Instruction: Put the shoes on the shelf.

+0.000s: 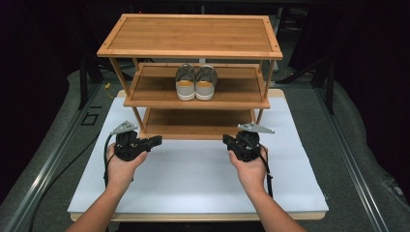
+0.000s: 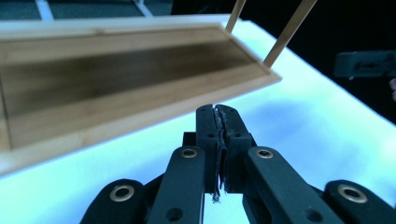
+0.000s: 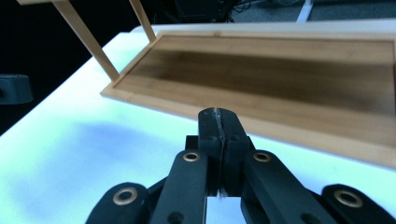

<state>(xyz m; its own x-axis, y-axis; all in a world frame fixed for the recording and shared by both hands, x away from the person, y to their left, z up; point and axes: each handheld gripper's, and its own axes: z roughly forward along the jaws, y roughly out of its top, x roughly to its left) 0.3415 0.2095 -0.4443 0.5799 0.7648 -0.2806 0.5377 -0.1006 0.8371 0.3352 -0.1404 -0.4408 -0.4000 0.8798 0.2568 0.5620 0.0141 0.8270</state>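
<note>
A three-tier bamboo shoe rack (image 1: 191, 50) stands at the back of the white table (image 1: 193, 176). A pair of grey shoes with tan heels (image 1: 195, 82) sits on its middle shelf, heels toward me. My left gripper (image 1: 157, 140) is shut and empty, held low in front of the rack's left front corner, pointing right. My right gripper (image 1: 226, 140) is shut and empty too, in front of the right front corner, pointing left. The left gripper view shows its jaws (image 2: 218, 114) pressed together before the bottom shelf (image 2: 116, 79). The right gripper view shows its shut tip (image 3: 218, 116) and that shelf (image 3: 280, 84).
The rack's thin legs (image 3: 88, 39) rise beside the bottom shelf. White table surface lies between the two grippers and toward the near edge. Grey carpet and metal rails (image 1: 53, 159) flank the table, with dark surroundings beyond.
</note>
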